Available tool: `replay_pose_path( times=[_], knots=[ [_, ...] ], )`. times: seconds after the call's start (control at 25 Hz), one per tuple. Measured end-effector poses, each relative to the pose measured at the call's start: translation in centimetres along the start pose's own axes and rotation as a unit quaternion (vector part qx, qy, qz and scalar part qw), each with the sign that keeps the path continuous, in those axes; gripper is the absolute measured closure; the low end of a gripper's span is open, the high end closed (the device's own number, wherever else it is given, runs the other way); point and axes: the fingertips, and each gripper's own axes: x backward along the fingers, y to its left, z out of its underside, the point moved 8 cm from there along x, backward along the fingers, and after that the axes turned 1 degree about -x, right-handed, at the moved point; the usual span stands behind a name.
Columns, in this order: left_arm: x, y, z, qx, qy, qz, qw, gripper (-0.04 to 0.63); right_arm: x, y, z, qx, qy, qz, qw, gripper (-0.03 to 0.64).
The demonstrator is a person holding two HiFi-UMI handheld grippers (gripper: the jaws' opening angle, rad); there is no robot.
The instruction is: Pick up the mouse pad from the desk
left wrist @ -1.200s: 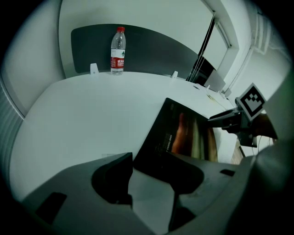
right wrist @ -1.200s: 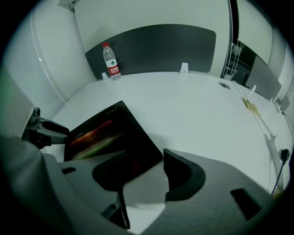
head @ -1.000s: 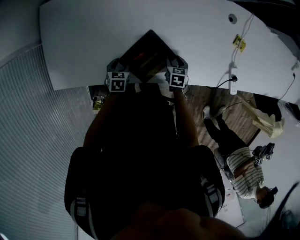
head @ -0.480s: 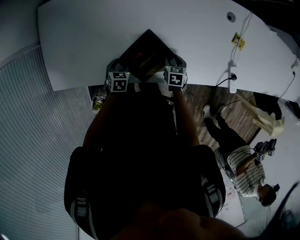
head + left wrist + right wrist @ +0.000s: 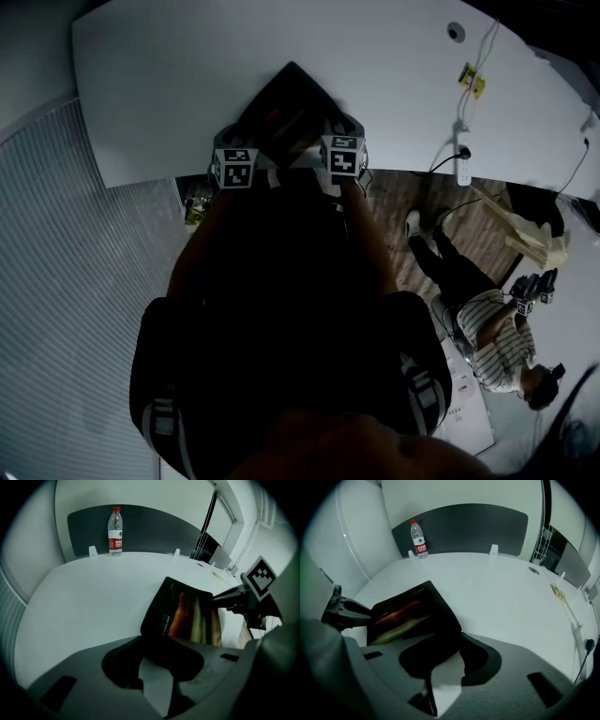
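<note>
A dark mouse pad (image 5: 286, 108) with coloured streaks lies cornerwise on the white desk (image 5: 169, 75), close to its near edge. My left gripper (image 5: 236, 141) stands at the pad's near-left side and my right gripper (image 5: 342, 131) at its near-right side. In the left gripper view the mouse pad (image 5: 183, 616) reaches into the hollow of the left gripper (image 5: 157, 686), and white desk shows between the fingers. The right gripper view shows the mouse pad (image 5: 410, 616) running likewise into the right gripper (image 5: 440, 681). Both pairs of jaws have just been closing and still stand apart.
A water bottle (image 5: 115, 530) stands at the desk's far side before a dark panel (image 5: 154, 527). A power strip (image 5: 462, 169) with cables hangs off the desk's right edge near a yellow tag (image 5: 472, 80). A person in a striped shirt (image 5: 487, 337) is on the floor at right.
Both grippers stay at the pad's near sides. The head view has shifted a little to the left. The pad lies as before.
</note>
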Motion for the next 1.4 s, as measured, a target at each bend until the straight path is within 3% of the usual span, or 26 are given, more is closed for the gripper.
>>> replay_pose_path(
  times=[0.08, 0.12, 0.36, 0.8, 1.4],
  knots=[
    [0.0, -0.7, 0.1, 0.009, 0.0, 0.012, 0.9999, 0.545, 0.1, 0.0, 0.1, -0.002, -0.002, -0.001, 1.0, 0.514],
    [-0.1, -1.0, 0.2, 0.01, -0.002, 0.014, 0.9999, 0.551, 0.1, 0.0, 0.1, -0.002, -0.003, -0.001, 1.0, 0.519],
    [-0.1, -0.8, 0.2, 0.021, -0.002, 0.018, 0.9996, 0.551, 0.0, 0.7, 0.3, -0.002, -0.008, -0.005, 1.0, 0.58],
    [0.4, -1.1, 0.1, 0.049, -0.003, 0.029, 0.9984, 0.557, 0.1, 0.3, 0.3, -0.006, -0.013, -0.021, 1.0, 0.581],
    [0.9, -1.2, -0.5, 0.039, -0.025, 0.034, 0.9984, 0.564, 0.8, 0.2, 0.5, -0.009, -0.022, -0.031, 0.999, 0.584]
  ],
)
